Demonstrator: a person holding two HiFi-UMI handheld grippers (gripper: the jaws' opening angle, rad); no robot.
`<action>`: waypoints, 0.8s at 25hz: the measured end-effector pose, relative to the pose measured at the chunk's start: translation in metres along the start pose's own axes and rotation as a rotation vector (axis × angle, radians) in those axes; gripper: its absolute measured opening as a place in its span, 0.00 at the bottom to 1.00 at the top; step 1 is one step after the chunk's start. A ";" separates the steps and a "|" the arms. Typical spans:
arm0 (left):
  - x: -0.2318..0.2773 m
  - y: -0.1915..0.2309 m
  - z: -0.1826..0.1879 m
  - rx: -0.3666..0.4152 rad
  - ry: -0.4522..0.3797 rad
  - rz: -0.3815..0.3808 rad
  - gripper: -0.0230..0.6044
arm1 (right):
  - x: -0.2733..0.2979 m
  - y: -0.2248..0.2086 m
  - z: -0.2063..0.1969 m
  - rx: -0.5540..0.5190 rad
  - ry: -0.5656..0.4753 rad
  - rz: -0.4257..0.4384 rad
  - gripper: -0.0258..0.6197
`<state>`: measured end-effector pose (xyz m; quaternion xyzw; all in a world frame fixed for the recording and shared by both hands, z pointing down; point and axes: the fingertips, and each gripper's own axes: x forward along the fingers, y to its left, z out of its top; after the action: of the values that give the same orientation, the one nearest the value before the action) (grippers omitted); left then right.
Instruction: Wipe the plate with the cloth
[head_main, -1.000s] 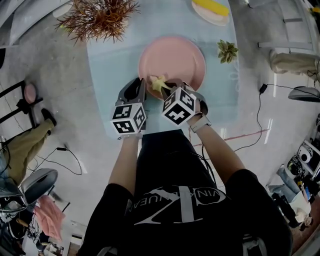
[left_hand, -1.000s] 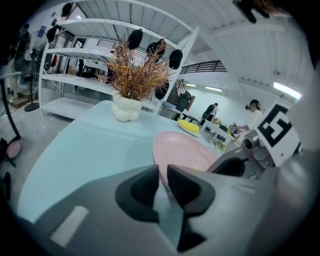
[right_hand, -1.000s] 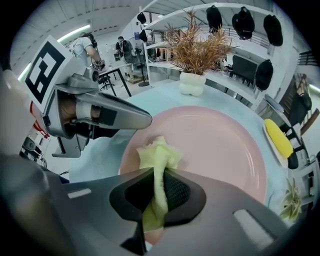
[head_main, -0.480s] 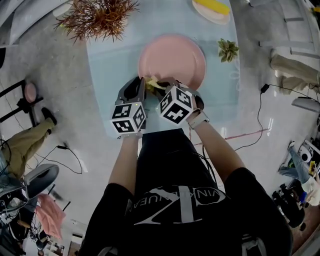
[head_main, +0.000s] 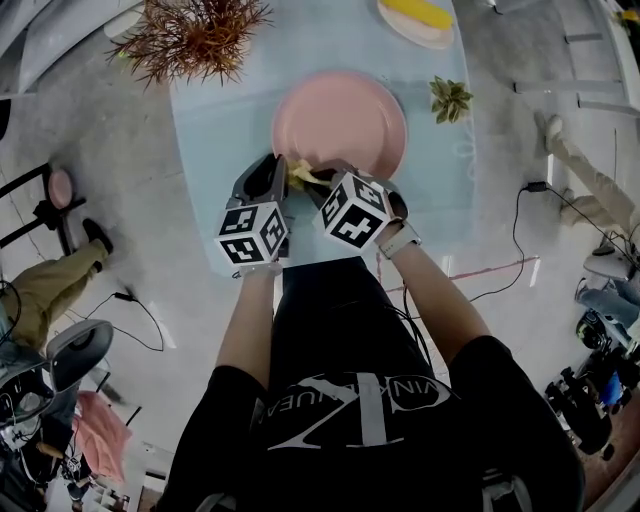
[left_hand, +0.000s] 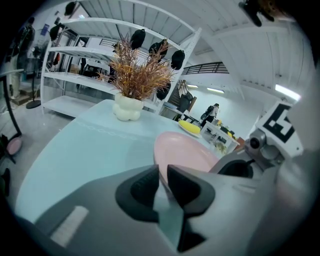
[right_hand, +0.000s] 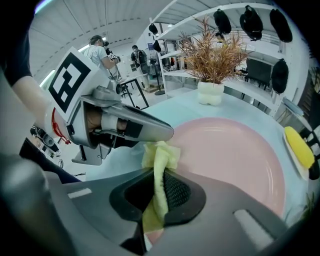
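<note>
Right gripper view showed what head view mostly hid: right gripper (right_hand: 159, 176) clamped on the yellow cloth (right_hand: 160, 155). The cloth's bunched end poked past the jaw tips, over the near rim of the pink plate (right_hand: 225, 150). Left gripper view: left gripper (left_hand: 162, 176) pinched that plate's near rim. Plate sat on the pale blue table (left_hand: 85, 145).

Most of the plate (head_main: 340, 115) lies free. At its near rim the left gripper (left_hand: 162, 174), jaws pinching that rim, and the right gripper (right_hand: 159, 186), jaws clamped on the cloth (right_hand: 160, 156), crowd together. A succulent (head_main: 450, 98) stands just right of the plate, a dried plant (head_main: 195, 35) beyond its left. Left of the plate the worktop (head_main: 215, 130) is bare.
</note>
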<state>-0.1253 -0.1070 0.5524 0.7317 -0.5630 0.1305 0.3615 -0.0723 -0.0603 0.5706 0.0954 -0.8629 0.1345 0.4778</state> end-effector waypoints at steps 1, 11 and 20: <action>0.000 0.000 0.000 0.000 -0.001 0.001 0.04 | -0.001 0.000 -0.001 0.004 0.000 0.003 0.10; -0.003 -0.001 0.002 -0.061 -0.040 -0.018 0.04 | -0.022 -0.001 -0.008 0.166 -0.093 0.054 0.10; -0.017 0.000 0.013 -0.026 -0.100 0.021 0.04 | -0.056 -0.026 -0.013 0.329 -0.259 -0.005 0.10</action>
<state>-0.1335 -0.1037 0.5332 0.7266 -0.5896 0.0903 0.3411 -0.0251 -0.0788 0.5328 0.1907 -0.8833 0.2591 0.3411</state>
